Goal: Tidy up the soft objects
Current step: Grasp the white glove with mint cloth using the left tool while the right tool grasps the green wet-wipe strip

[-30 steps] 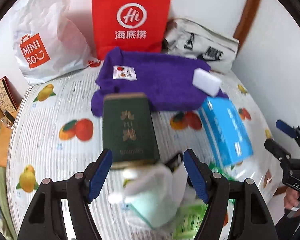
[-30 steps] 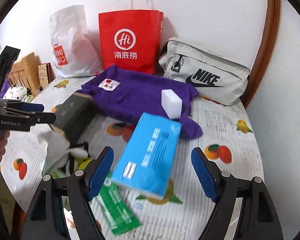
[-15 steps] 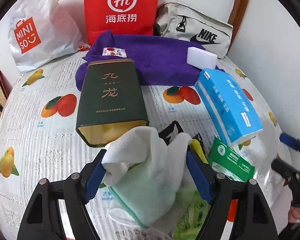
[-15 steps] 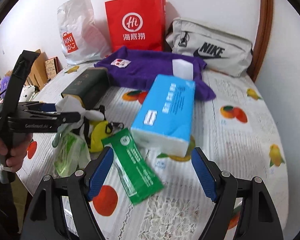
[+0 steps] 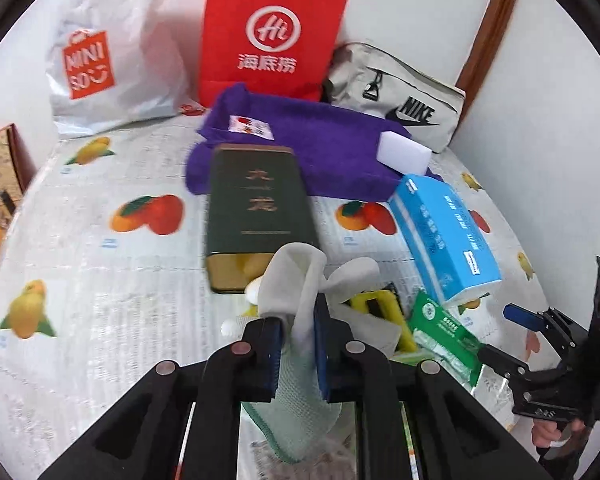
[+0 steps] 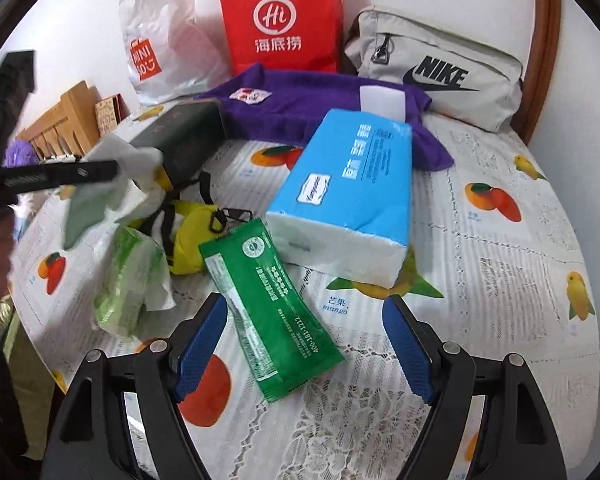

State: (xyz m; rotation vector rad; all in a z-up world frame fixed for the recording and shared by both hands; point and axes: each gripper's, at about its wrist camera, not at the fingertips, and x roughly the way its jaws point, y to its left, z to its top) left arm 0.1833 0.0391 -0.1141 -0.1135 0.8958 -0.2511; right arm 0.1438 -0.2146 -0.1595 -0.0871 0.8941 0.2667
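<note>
Task looks early: most soft goods lie scattered on table [image 6: 500, 240].

One purple towel [image 5: 320, 148] at back, one blue tissue pack [image 6: 348, 196] mid-table, one green wipes packet [image 6: 272, 312] near front, one white sponge [image 5: 404, 152] on towel.

Left gripper [image 5: 296, 344] clamped on one pale cloth [image 5: 300, 292], lifted just in front of green tin [image 5: 256, 208].

Right gripper [image 6: 304, 344] wide open, empty, above wipes packet.

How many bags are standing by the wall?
3: a white Miniso bag on the left, a red bag in the middle, a grey Nike bag on the right. More may be hidden.
</note>
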